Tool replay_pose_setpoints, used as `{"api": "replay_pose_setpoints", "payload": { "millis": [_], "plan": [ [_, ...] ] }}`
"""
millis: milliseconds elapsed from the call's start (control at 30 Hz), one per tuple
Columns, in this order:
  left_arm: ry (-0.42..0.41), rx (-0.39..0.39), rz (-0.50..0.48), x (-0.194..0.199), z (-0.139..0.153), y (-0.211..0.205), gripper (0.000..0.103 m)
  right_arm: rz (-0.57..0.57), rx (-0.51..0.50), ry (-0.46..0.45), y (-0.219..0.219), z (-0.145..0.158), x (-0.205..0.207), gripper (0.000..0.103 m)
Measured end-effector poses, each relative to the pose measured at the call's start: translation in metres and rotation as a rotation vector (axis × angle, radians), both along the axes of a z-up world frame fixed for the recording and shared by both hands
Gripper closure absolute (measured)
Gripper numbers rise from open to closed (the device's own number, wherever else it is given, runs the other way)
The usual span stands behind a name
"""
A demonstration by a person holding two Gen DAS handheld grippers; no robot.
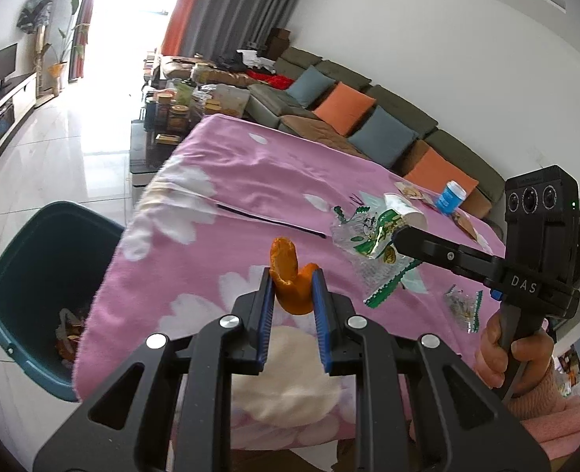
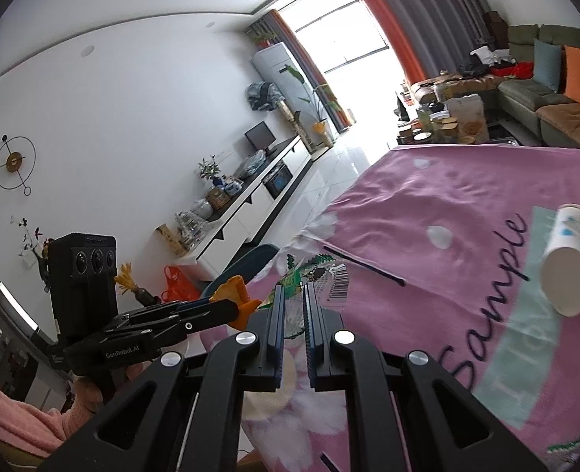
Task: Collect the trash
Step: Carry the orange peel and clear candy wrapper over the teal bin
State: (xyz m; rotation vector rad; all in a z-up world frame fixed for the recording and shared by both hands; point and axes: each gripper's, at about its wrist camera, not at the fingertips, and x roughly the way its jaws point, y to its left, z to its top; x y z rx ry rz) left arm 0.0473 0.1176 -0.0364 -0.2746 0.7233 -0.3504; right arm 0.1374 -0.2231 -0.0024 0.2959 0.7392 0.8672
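Both grippers carry trash above the pink flowered tablecloth.

At far left a teal bin stands on the floor beside the table; the left gripper clamps a curled orange peel; right of it, the right gripper pinches a green-and-clear snack wrapper; a paper cup lies tipped on the cloth.

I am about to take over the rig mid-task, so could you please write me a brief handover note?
Left tool: shut on an orange peel.
Right tool: shut on a green and clear snack wrapper.
Teal bin stands on the floor beside the pink cloth; some trash is already inside.
Left on the cloth: white paper cup, blue cup, small clear wrapper, a few flat packets.
Next: probably drop both held pieces in the bin.
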Motion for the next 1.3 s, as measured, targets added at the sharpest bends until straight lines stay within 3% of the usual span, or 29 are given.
{"api": "replay_pose_setpoints", "payload": {
  "millis": [1300],
  "plan": [
    [-0.009,0.021,0.208,-0.014,0.004,0.076,0.083,0.171,-0.029,0.036,0.096,-0.006,0.022,0.095]
  ]
}}
